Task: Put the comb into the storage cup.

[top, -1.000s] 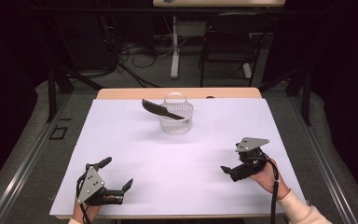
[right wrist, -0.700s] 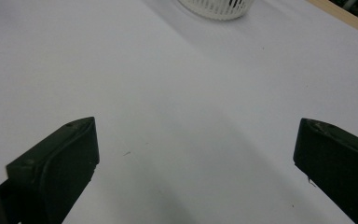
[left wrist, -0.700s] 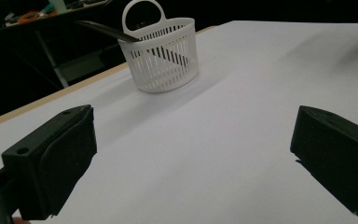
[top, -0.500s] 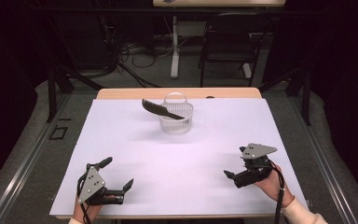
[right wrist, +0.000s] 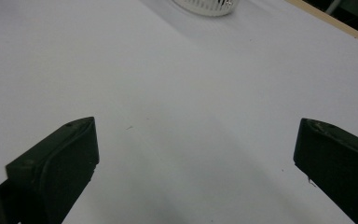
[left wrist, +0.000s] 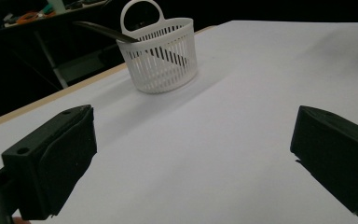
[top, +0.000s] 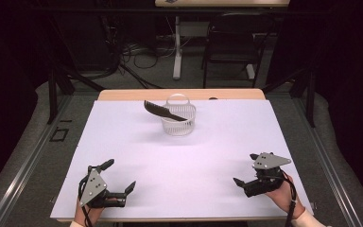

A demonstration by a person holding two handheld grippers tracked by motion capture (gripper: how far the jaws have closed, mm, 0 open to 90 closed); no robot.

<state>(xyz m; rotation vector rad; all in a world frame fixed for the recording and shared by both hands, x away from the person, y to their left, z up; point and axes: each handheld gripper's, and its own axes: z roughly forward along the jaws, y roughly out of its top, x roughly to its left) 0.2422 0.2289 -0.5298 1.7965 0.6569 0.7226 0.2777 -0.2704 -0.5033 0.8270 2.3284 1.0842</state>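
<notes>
Standing near the far edge of the table (top: 123, 156), a white slatted basket (top: 178, 122) holds a dark spatula-like utensil (top: 163, 111) that leans across its rim, one end down inside and the other jutting out to the left, clear of the rim. In the left gripper view the basket (left wrist: 161, 56) shows its looped handle upright behind the rim, and the utensil (left wrist: 103, 31) crosses the opening at a slant, its lower part visible through the slats.

Both grippers sit well apart from the basket, close to the near edge of the white sheet. At the near left corner, the left gripper (top: 119, 175) is held in a hand (top: 87, 213) with its jaws spread wide and nothing between them; only bare white sheet lies in the gap in its own view (left wrist: 193, 154). Toward the near right corner, the right gripper (top: 246, 169) is held in the other hand (top: 283, 196), its jaws likewise wide apart and empty. Its own view (right wrist: 196, 158) looks over plain sheet, with the bottom of the basket (right wrist: 204, 6) at the top edge.
</notes>
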